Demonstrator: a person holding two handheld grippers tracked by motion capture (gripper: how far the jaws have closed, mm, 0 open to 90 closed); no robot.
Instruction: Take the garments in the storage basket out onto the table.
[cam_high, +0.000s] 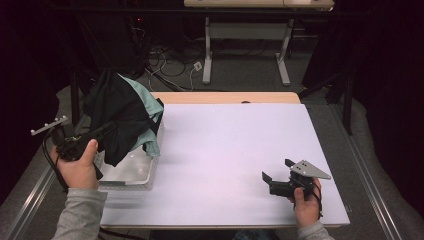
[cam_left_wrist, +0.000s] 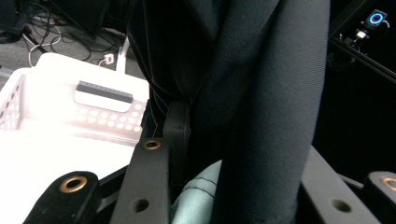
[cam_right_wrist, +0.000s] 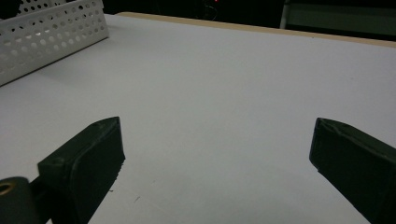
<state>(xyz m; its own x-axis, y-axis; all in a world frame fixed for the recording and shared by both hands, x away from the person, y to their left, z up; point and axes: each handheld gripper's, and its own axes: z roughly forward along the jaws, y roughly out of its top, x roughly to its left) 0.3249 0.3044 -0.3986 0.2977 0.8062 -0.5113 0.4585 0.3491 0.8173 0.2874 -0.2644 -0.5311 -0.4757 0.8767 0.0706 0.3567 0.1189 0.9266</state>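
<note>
A dark garment (cam_high: 116, 114) hangs lifted above the white perforated basket (cam_high: 131, 172) at the table's left edge, and a pale teal garment (cam_high: 150, 117) drapes with it. My left gripper (cam_high: 102, 132) is shut on the dark garment (cam_left_wrist: 252, 102); the cloth fills the gap between its jaws, with the teal garment (cam_left_wrist: 198, 198) below. My right gripper (cam_high: 276, 172) rests low over the white table near the front right, jaws wide apart and nothing between them. Its fingers (cam_right_wrist: 88, 158) frame bare tabletop.
The white table (cam_high: 235, 145) has a wooden strip along its far edge. The basket (cam_right_wrist: 51, 39) stands at the left. Behind the table are cables on the floor and another desk's white legs (cam_high: 207, 55). Dark curtains close both sides.
</note>
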